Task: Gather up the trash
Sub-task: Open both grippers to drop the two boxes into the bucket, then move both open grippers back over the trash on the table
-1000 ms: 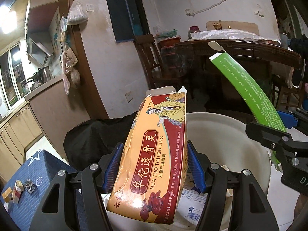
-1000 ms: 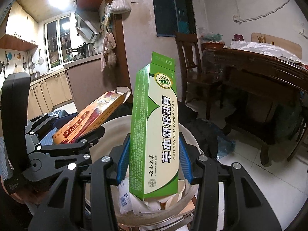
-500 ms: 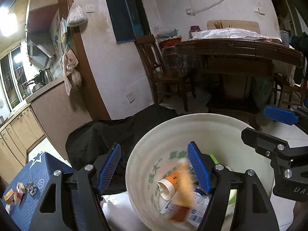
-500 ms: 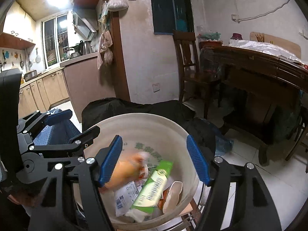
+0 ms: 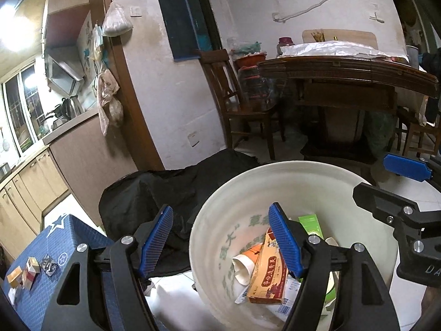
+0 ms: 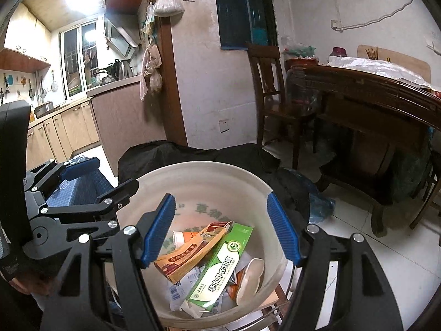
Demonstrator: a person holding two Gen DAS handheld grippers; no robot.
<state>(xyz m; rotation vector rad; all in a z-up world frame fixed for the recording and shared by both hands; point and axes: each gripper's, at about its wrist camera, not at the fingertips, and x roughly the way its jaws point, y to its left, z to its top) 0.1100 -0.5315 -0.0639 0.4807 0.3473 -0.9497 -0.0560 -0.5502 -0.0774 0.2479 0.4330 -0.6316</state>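
A white plastic bin (image 5: pixel 303 178) stands just below both grippers, with several pieces of trash inside. An orange-red medicine box (image 5: pixel 266 278) lies in it, also seen as the orange-red box (image 6: pixel 187 256) in the right wrist view. Beside it lies a green box (image 6: pixel 220 270), whose end shows as the green box (image 5: pixel 310 222) in the left wrist view. My left gripper (image 5: pixel 220 212) hangs open over the bin's left rim, nothing between its blue pads. My right gripper (image 6: pixel 220 201) stands open above the bin (image 6: pixel 206 165), also empty.
A black cloth heap (image 5: pixel 165 187) lies behind the bin. A blue patterned surface (image 5: pixel 55 248) at the left holds small packets (image 5: pixel 27 270). A wooden chair (image 5: pixel 237 104) and a dark wooden table (image 5: pixel 344 74) stand farther back. A blue plastic bag (image 6: pixel 319 201) lies on the tiled floor.
Both grippers opened and let go of their boxes. The orange-red box and the green box dropped into the bin and now lie still there. Neither hand has shifted much.
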